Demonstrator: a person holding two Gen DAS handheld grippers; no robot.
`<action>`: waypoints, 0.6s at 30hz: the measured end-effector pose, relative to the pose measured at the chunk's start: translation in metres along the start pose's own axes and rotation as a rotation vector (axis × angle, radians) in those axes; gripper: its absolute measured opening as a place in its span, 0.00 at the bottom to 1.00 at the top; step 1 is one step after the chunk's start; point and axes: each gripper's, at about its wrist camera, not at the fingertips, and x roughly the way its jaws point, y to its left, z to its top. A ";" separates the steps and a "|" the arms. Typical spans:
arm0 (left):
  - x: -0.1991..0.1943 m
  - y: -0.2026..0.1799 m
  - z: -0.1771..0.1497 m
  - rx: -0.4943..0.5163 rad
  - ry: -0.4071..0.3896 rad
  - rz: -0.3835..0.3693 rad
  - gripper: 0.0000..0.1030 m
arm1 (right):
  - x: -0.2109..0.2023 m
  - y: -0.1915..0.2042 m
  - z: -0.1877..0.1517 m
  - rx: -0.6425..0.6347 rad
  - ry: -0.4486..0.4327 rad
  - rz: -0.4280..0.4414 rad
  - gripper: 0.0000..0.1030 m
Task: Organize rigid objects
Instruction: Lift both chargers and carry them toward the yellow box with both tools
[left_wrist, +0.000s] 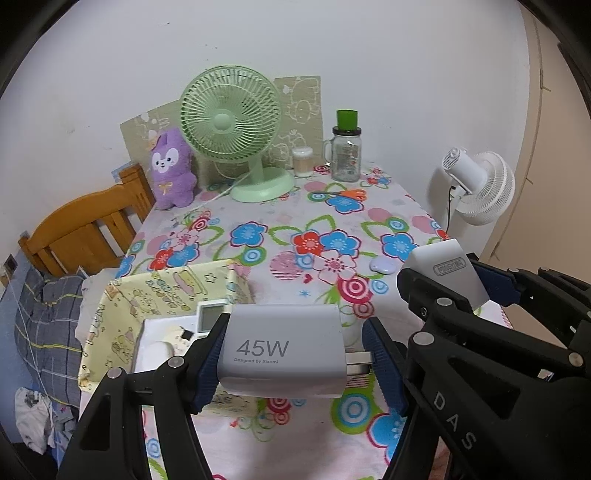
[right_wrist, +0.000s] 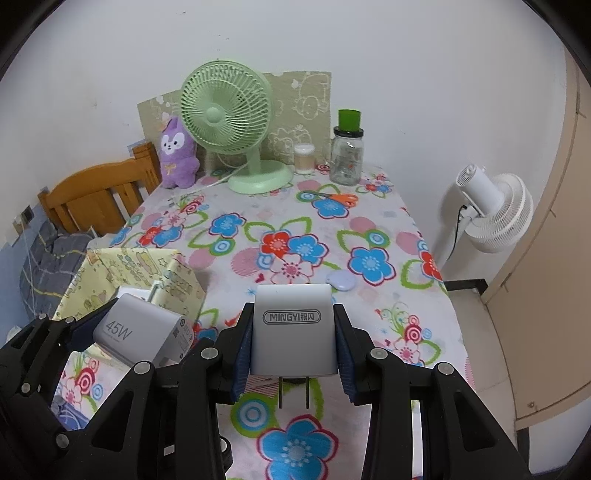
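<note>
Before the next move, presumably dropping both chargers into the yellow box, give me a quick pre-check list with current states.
1. Left gripper shut on 45W charger: ok.
2. Right gripper shut on MINGYI charger: ok.
3. Yellow box open on top: ok.
4. Free room in the box beside the white items: cannot tell.
5. Both chargers apart from each other: ok.
6. Lilac case on the tablecloth, away from the box: ok.

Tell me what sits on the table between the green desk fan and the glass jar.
A small clear tub with a white lid stands between the green desk fan and the glass jar, apart from both; both wrist views show it.
</note>
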 end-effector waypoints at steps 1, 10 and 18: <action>0.000 0.004 0.000 -0.001 0.000 0.006 0.70 | 0.001 0.003 0.001 -0.001 -0.001 0.004 0.41; 0.005 0.041 -0.001 -0.021 0.011 0.036 0.70 | 0.014 0.038 0.009 -0.019 0.007 0.038 0.41; 0.015 0.064 -0.004 -0.029 0.030 0.041 0.70 | 0.028 0.062 0.013 -0.033 0.026 0.049 0.41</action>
